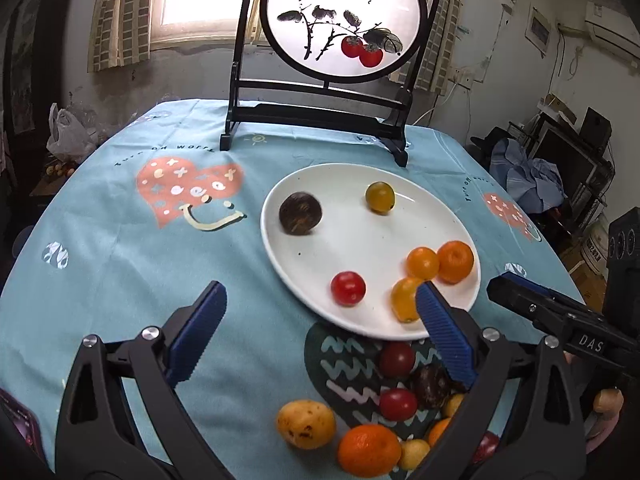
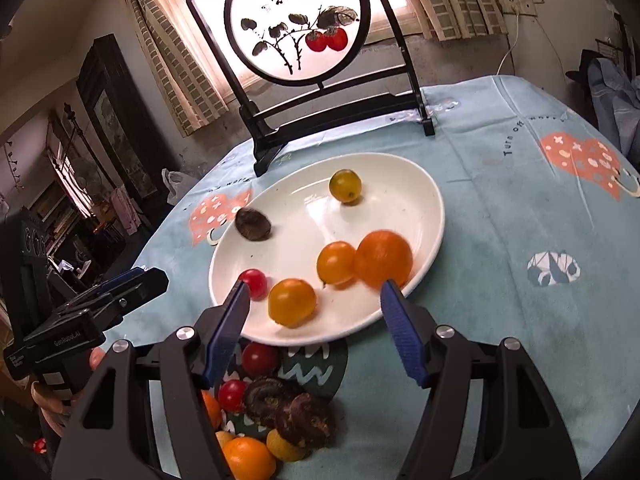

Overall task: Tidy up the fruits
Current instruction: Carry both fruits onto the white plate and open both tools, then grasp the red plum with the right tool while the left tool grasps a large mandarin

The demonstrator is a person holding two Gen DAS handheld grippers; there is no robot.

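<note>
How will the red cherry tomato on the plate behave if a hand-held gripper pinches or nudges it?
The red cherry tomato looks round and glossy, so a nudge would probably send it rolling across the smooth white plate. Its skin looks slick, so it may squirt out of an off-centre pinch. It is likely soft; a hard squeeze could burst it.

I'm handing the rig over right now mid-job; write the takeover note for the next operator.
Left gripper: jaws open, empty, held above the near-left edge of the plate.
Right gripper: jaws open, empty, over the near rim of the plate.
Round white ceramic plate on the blue patterned tablecloth holds six fruits: one red cherry tomato, the orange mandarin, two orange cherry tomatoes, a yellow-green tomato and a dark brown round fruit.
Left to do: the loose fruit pile on the cloth in front of the plate, with tomatoes, mandarins, dark fruits and yellow ones.
</note>
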